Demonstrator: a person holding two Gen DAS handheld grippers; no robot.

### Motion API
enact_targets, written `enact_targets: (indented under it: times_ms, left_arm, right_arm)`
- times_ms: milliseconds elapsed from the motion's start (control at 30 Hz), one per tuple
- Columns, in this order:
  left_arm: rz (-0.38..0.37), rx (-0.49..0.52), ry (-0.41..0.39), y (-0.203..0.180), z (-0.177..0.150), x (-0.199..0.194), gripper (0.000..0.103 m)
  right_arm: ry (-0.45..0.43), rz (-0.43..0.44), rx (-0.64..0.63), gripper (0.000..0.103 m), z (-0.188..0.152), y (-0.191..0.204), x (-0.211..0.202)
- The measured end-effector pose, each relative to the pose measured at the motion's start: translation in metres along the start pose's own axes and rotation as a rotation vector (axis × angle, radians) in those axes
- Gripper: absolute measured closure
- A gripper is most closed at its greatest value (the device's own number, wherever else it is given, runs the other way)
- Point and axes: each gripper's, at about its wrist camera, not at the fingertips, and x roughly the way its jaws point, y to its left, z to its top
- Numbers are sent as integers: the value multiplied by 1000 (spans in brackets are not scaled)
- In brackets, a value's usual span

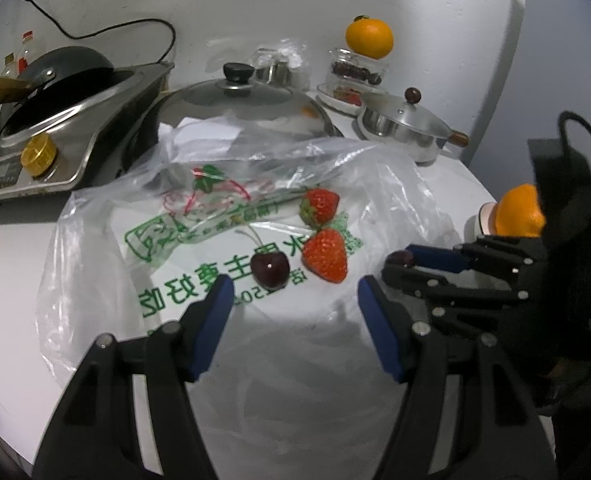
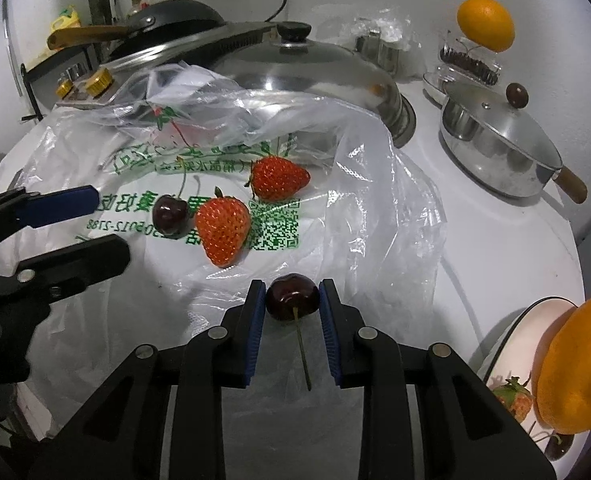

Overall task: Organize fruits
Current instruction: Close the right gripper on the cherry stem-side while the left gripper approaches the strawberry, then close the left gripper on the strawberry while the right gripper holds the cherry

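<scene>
While the bag [image 2: 355, 208] lies flat on the counter [image 2: 495, 248] as the work surface, treat it as loose film: any drag across it will shift the fruit resting on top. The plate [image 2: 507, 340] at the right edge already carries an orange [image 2: 579, 364], a strawberry and a dark cherry, so it appears to be the drop point for the carried fruit.

Two strawberries [image 2: 223, 228] and one loose cherry [image 2: 170, 211] remain on the bag, the cherry touching the nearer strawberry.

The left gripper [image 1: 295, 312] hovers near that cherry with its jaws apart and nothing between them. Keep it clear until the right hand has moved off.

The right gripper [image 2: 292, 312] is clamped on a cherry [image 2: 292, 298], pads on opposite flanks, stem [image 2: 302, 354] trailing back between the fingers. The hold sits at the very fingertips.

Recommended procedure:
- Lift straight up before travelling sideways.
- Maintain clamp pressure; round, glossy skin may slip.
- Lower onto bare plate beside the orange, then release.
- Avoid knocking the orange.
</scene>
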Motion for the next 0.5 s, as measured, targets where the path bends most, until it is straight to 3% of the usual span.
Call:
enact_targets:
  times_ms: [500]
  left_arm:
    - [2, 74, -11, -24, 17, 14, 37]
  right_arm:
    - [-126, 30, 24, 74, 10, -19, -49]
